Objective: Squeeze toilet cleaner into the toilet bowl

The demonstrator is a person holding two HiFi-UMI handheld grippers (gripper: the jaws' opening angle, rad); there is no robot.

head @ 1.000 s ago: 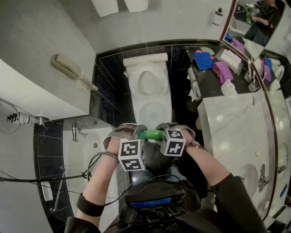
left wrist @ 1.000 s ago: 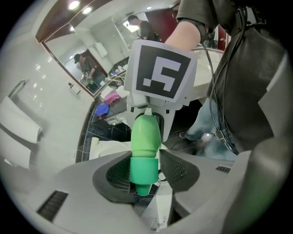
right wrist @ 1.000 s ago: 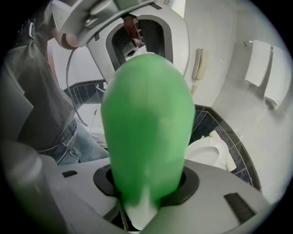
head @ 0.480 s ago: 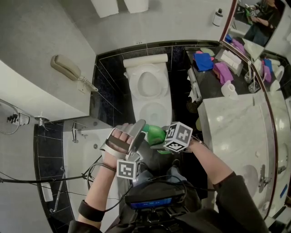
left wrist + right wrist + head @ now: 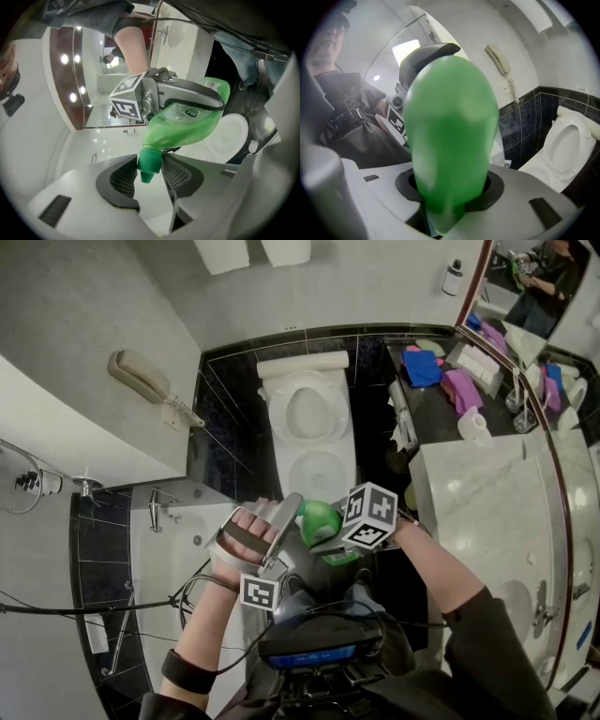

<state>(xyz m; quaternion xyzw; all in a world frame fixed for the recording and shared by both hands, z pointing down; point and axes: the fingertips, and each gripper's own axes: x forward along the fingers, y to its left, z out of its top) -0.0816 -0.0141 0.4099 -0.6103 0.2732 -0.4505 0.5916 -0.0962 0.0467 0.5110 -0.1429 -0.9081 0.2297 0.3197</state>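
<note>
Green bottle [image 5: 321, 518]: right tongs [image 5: 450, 187] grip its body; left tongs [image 5: 150, 176], just closing, apparently pinch its cap [image 5: 150, 161].

Left gripper [image 5: 151, 174] reclosed, right gripper [image 5: 450, 190] clamped

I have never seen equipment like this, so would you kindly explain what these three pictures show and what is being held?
There is no robot here. A person holds a two-jaw gripper in each hand, and the marker cubes are parts of the grippers. The head view comes from a camera on the person's head. It looks down into a bathroom with a white toilet, a wall telephone and a marble counter. The other two views come from cameras riding on each gripper, looking along its jaws. The right gripper is clamped round the body of a green toilet cleaner bottle. The left gripper's jaws have just been closing, and its pads now sit on the bottle's green cap.
</note>
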